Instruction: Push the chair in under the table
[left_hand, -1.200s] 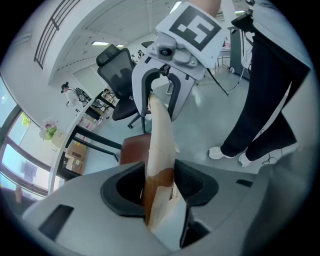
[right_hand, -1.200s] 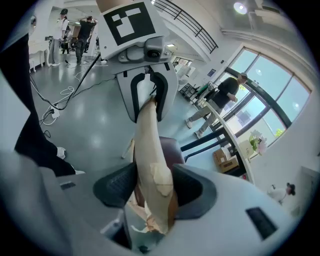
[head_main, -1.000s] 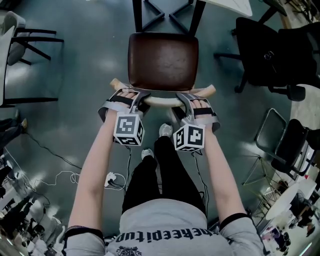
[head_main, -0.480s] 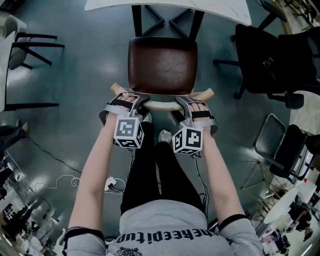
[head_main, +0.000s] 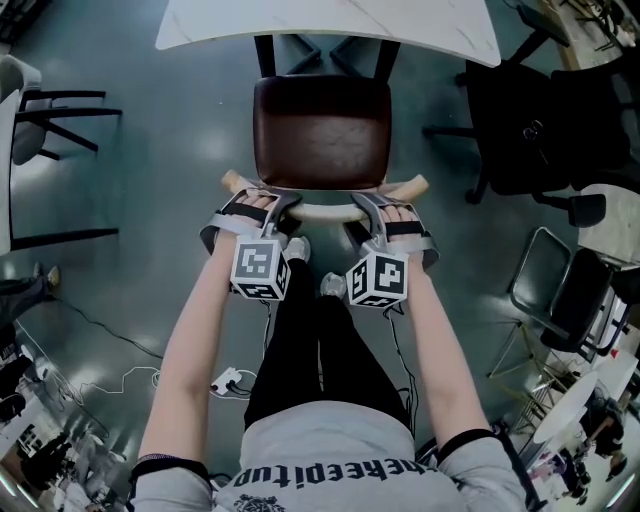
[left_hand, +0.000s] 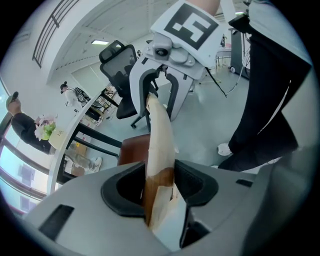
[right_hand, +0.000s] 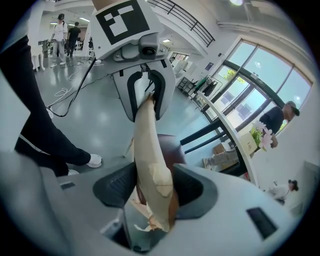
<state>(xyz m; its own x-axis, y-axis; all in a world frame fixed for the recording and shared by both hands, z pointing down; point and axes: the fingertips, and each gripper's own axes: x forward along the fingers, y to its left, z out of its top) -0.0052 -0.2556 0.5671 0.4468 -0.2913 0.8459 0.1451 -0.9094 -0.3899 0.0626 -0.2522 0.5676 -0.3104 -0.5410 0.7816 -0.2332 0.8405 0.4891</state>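
On the glossy grey floor (head_main: 150, 170), the chair (head_main: 322, 135) faces the white table (head_main: 330, 30).
You have the left hand-held gripper (head_main: 278, 203) and the right hand-held gripper (head_main: 366, 205) each clenched on the pale curved backrest (head_main: 325, 211). The brown seat lies just short of the table's near edge. A black office chair (head_main: 530, 110) stands to the right, and a cable (head_main: 100, 378) trails at the left.

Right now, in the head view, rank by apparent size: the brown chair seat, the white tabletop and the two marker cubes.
1. Brown chair seat and white tabletop: about alike; the frame cuts the tabletop off.
2. Then the left marker cube and right marker cube: alike, though nearer the camera.
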